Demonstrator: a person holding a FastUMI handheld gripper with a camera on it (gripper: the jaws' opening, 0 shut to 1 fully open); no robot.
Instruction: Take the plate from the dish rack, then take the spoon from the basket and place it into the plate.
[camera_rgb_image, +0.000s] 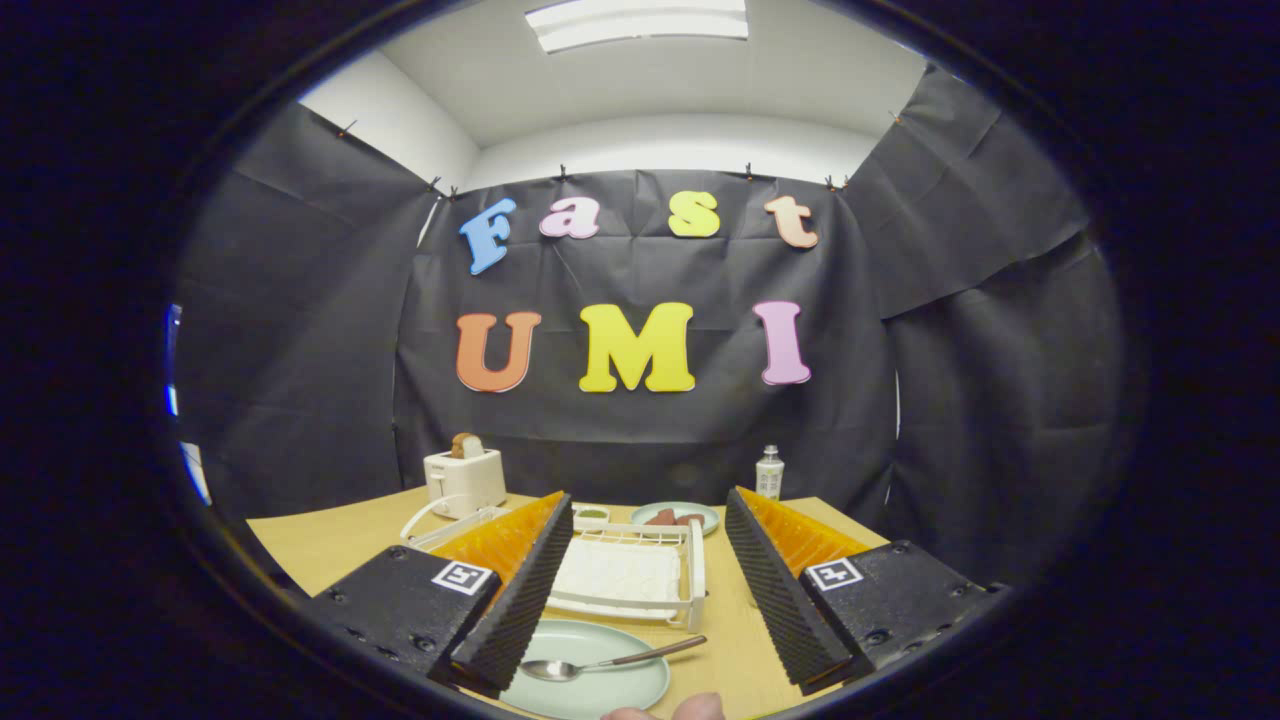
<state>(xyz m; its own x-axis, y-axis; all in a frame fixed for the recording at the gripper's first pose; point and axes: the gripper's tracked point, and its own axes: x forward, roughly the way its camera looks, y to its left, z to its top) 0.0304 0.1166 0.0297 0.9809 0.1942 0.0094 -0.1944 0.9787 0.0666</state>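
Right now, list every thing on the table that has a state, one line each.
tongs: open, holding nothing
plate: flat on the table, near the tongs
spoon: bowl resting in the plate, handle over its rim
dish rack: just beyond the plate
toaster: bread sticking up from its slot
bottle: upright
far plate: food on it

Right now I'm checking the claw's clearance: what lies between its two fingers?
In the gripper view, the open claw holds nothing. Between its fingers lie the white dish rack and, nearer, the pale green plate with the spoon resting on it.
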